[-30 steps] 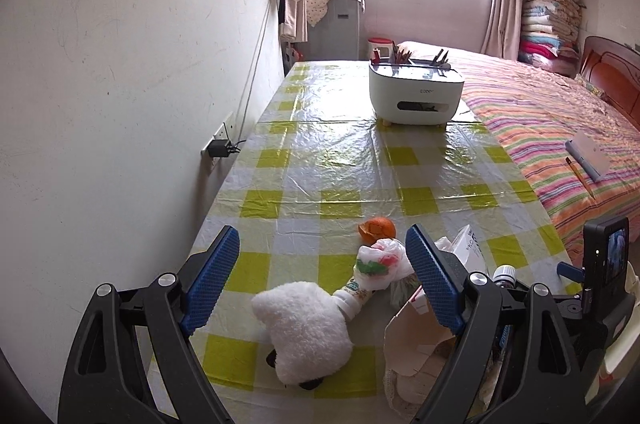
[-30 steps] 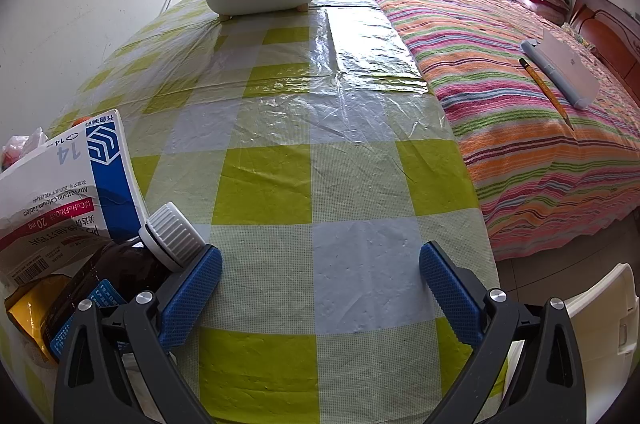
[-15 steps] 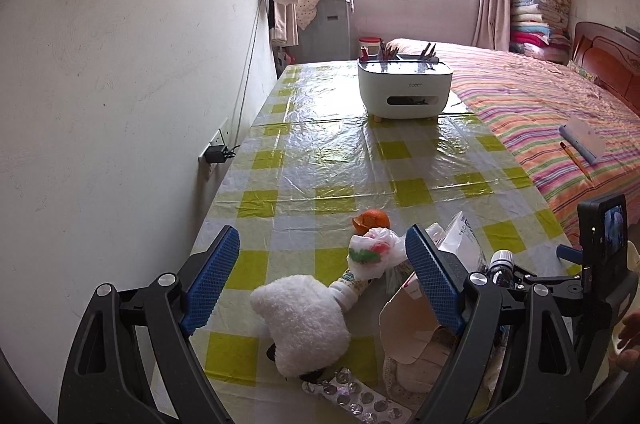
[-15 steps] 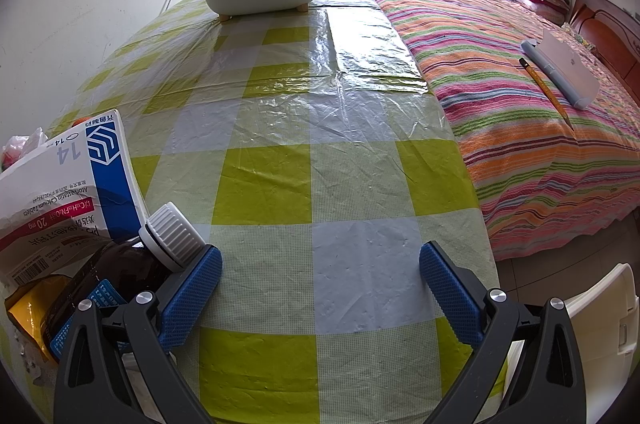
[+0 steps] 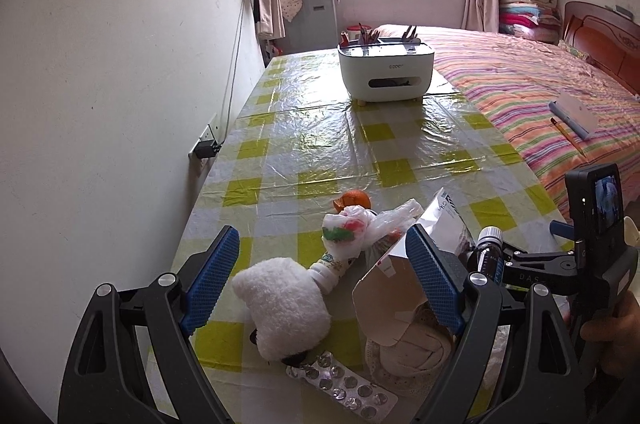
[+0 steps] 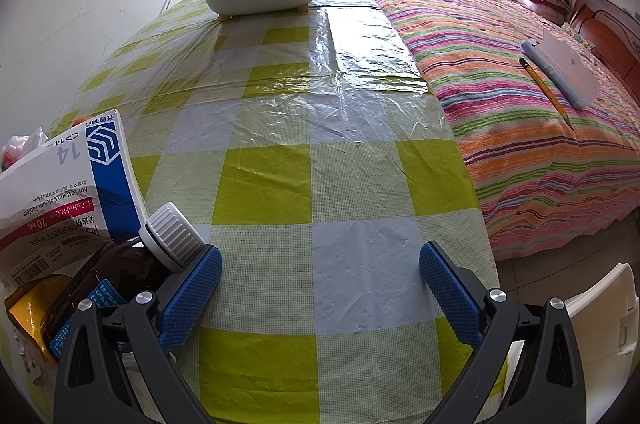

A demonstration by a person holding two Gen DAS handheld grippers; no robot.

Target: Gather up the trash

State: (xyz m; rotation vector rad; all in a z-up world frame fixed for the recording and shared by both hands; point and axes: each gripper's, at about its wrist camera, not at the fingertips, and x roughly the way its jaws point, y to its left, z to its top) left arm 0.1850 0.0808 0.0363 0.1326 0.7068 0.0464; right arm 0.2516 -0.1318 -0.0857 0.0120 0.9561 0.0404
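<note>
A pile of trash lies at the near end of the checked table (image 5: 320, 143): a white fluffy wad (image 5: 282, 304), a tied plastic bag (image 5: 352, 230), an orange peel (image 5: 354, 199), an open medicine box (image 5: 394, 280), a blister pack (image 5: 344, 386) and a brown bottle (image 5: 489, 256). My left gripper (image 5: 320, 276) is open above the wad and bag. My right gripper (image 6: 320, 288) is open over bare tablecloth; the brown bottle (image 6: 120, 264) and medicine box (image 6: 68, 191) lie by its left finger.
A white organizer box (image 5: 386, 71) stands at the far end of the table. The wall with a socket (image 5: 206, 147) runs along the left. A striped bed (image 6: 520, 83) with a notebook and pencil lies to the right. A white bin (image 6: 592, 320) stands below the table's right edge.
The left gripper has pulled back and risen, so the blister pack and more of the pile came into view. The right gripper has not moved.
</note>
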